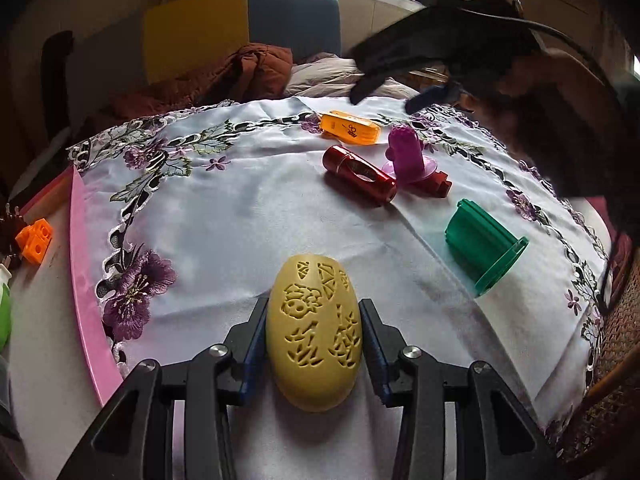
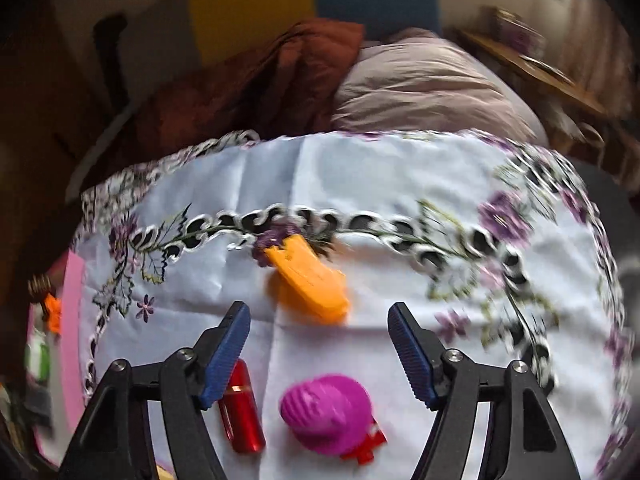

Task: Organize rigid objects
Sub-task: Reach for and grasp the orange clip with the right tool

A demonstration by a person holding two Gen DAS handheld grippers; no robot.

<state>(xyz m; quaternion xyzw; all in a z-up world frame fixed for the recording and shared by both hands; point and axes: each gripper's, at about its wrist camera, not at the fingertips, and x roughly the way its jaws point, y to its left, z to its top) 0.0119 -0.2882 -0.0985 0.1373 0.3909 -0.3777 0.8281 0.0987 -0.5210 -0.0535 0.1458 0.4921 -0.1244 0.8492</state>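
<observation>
**Kid:** What have you got there?

**Me:** My left claw (image 1: 314, 344) is squeezing the yellow egg-shaped piece (image 1: 314, 332) from both sides. It has little pictures cut into it. It sits low over the cloth (image 1: 240, 208) on the table, right at the near side.

**Kid:** And your other claw?

**Me:** My right claw (image 2: 318, 354) is spread apart with nothing in it. It hangs over the far part of the cloth. Just ahead of it lies the orange case (image 2: 306, 284). Below it are the purple bumpy toy (image 2: 326, 414) and the red tube (image 2: 242, 412). That picture is blurry, so I can't tell which one it is going for.

**Kid:** Are you nearly done tidying?

**Me:** No, I think I've only just started. The orange case, the red tube, the purple toy and the green cup (image 1: 482, 246) all lie loose on the cloth. The purple toy touches a small red piece (image 1: 438, 184), right beside the red tube. The green cup is tipped on its side, well apart from them.

**Kid:** Where do they go?

**Me:** I can't see a box or tray for them. At the left edge there's an orange block (image 1: 35, 240) by the pink mat (image 1: 86, 280).
</observation>
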